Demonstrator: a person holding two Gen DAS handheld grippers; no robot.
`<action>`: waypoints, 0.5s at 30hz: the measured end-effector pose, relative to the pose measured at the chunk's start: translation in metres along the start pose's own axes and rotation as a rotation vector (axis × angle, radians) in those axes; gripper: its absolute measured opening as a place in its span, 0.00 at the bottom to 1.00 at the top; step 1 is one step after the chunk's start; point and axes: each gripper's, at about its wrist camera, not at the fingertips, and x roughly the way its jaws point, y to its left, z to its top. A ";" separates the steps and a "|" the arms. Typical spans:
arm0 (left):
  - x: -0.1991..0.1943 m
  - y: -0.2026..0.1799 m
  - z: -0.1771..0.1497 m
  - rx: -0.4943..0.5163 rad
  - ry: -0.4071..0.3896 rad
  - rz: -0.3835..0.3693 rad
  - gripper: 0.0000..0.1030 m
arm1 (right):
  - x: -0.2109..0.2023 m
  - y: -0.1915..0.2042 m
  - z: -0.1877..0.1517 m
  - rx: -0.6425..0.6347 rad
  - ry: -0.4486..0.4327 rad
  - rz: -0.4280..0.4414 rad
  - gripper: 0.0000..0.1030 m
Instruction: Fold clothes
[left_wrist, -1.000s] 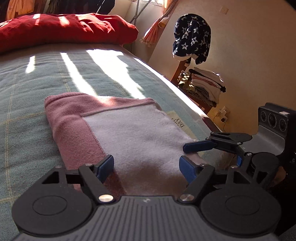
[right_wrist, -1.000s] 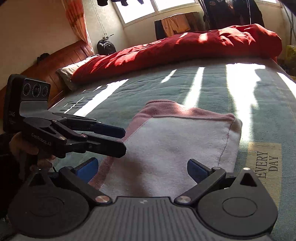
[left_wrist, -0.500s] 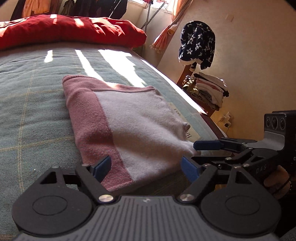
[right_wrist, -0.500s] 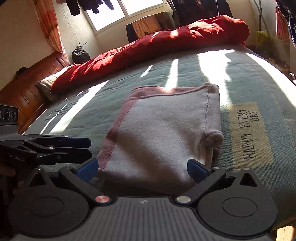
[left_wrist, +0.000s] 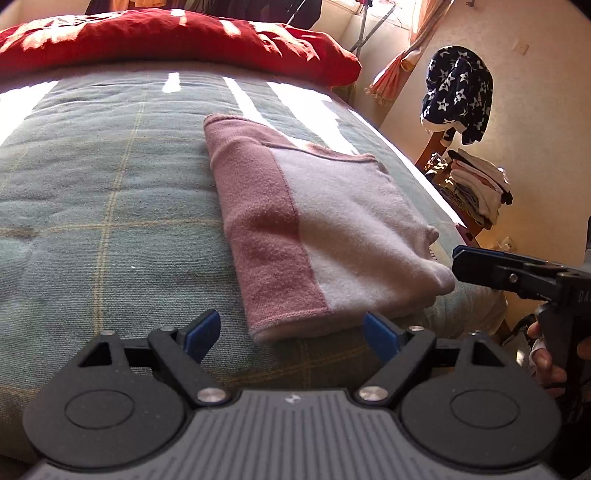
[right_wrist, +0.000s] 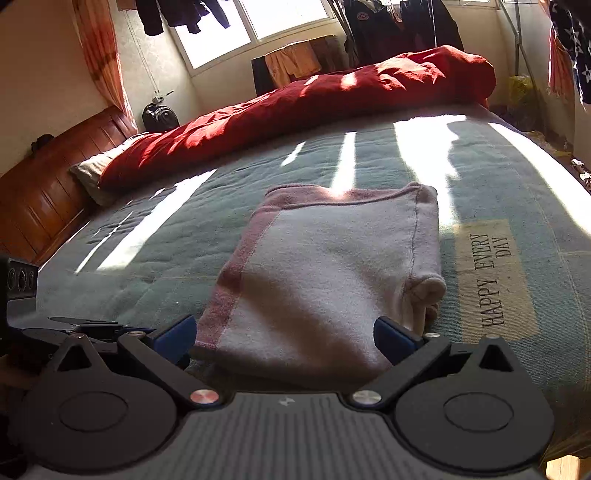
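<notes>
Two grippers, left (left_wrist: 291, 332) and right (right_wrist: 286, 338), hover just off the bed's (left_wrist: 92, 206) near edge, jaws apart, holding nothing. The pink-and-white garment (left_wrist: 317, 229) lies on the bed as a flat folded rectangle near that edge, one corner bunched. Judgement: fold looks finished or between folds; any next move needs a grip on its near hem.

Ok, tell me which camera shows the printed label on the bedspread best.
The right wrist view: the label lies fully visible beside the folded garment, reading HAPPY EVERY DAY. In the left wrist view the garment hides nearly all of it, leaving nothing readable.
</notes>
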 end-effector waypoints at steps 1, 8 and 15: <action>-0.002 0.000 0.001 0.002 -0.006 0.010 0.82 | 0.001 -0.001 0.001 0.001 -0.003 0.005 1.00; -0.019 0.003 0.003 0.004 -0.048 0.112 0.83 | 0.018 -0.020 -0.020 0.080 0.060 -0.011 1.00; -0.042 0.026 0.002 -0.058 -0.114 0.246 0.85 | 0.024 0.022 -0.013 -0.029 0.015 0.152 1.00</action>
